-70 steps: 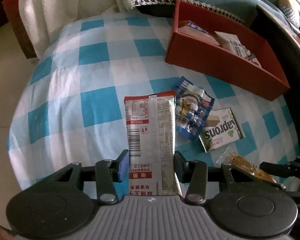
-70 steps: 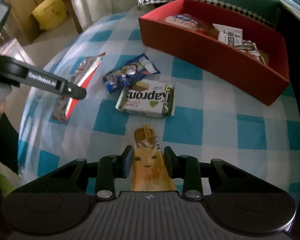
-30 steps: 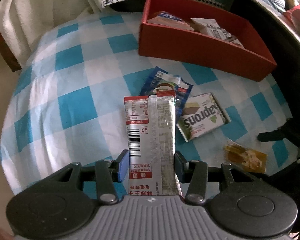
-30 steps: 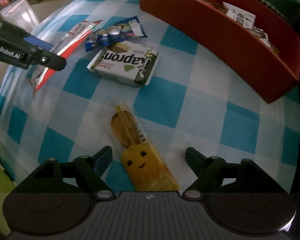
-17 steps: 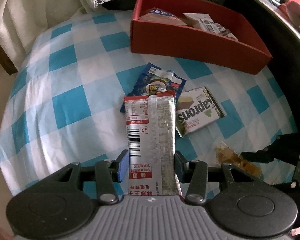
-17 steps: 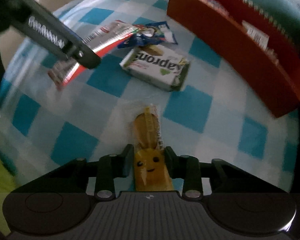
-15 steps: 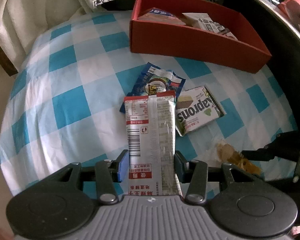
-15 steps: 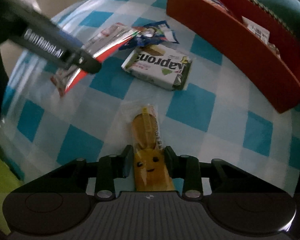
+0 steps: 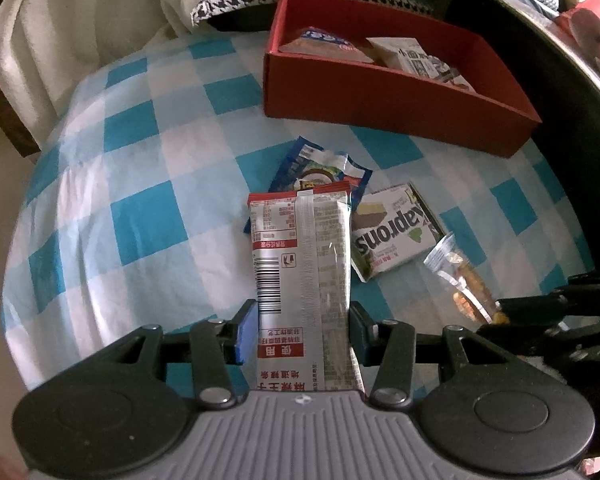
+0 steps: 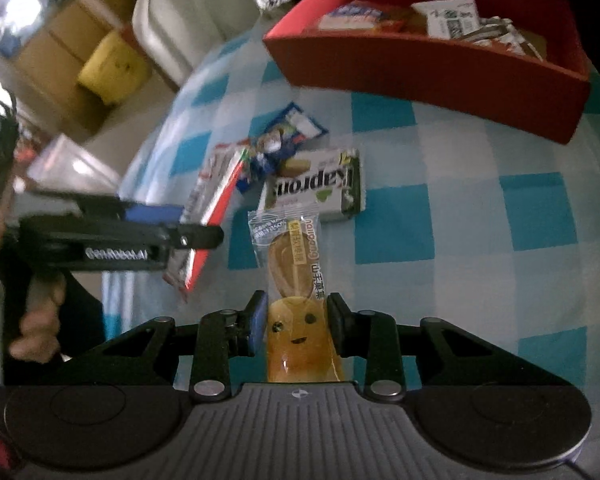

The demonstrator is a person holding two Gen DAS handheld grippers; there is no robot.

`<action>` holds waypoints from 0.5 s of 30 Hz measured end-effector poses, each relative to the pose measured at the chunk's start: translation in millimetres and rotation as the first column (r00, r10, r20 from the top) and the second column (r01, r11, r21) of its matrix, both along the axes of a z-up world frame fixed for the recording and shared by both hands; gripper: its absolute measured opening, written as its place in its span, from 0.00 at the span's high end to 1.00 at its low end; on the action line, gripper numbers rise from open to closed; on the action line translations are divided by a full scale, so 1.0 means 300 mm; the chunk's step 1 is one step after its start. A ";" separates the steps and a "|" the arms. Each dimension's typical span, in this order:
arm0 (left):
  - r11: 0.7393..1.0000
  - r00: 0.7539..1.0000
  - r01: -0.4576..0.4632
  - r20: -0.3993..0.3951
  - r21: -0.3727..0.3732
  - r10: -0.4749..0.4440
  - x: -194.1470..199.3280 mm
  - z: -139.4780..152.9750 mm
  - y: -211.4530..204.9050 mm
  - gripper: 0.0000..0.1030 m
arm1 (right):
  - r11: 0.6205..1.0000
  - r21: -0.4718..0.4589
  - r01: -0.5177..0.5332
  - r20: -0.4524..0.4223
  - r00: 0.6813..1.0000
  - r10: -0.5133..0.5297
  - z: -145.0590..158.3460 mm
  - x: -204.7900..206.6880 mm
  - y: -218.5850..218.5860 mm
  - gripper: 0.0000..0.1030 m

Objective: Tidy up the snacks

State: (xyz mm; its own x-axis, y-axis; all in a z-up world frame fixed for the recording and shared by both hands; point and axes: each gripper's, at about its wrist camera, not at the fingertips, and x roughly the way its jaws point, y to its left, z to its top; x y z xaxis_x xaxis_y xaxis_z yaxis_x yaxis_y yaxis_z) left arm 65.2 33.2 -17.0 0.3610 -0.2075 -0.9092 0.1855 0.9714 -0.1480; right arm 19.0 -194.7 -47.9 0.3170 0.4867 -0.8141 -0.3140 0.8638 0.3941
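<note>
1. Blue-and-white checked cloth is covering the bench, with a red box of snacks sitting at its far side.
2. The left claw is pinching a silver-and-red packet tight, above the cloth.
3. The right claw is clamping a yellow smiling-face snack, its jaws having just closed.
4. A Kaprons wafer pack and a blue wrapper are lying on the cloth near the box.

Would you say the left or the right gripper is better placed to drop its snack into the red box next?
Probably the right gripper: it is shut on the yellow snack, and the red box seems nearer ahead. The left gripper, shut on its silver packet, looks farther back.
</note>
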 end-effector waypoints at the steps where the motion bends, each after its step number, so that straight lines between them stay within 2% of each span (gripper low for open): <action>1: 1.000 1.000 -0.003 0.002 -0.001 0.003 0.000 0.002 0.000 0.61 | 1.000 0.014 0.009 0.005 1.000 -0.009 0.007 0.001 -0.007 0.61; 9: 1.000 1.000 -0.003 0.018 -0.008 0.003 0.005 0.020 -0.003 0.61 | 0.991 0.097 0.093 0.043 0.994 -0.097 0.049 0.016 -0.072 0.61; 15: 1.000 0.997 0.002 0.074 -0.021 0.000 0.024 0.068 -0.015 0.61 | 0.981 0.150 0.126 0.081 0.987 -0.140 0.080 0.038 -0.099 0.60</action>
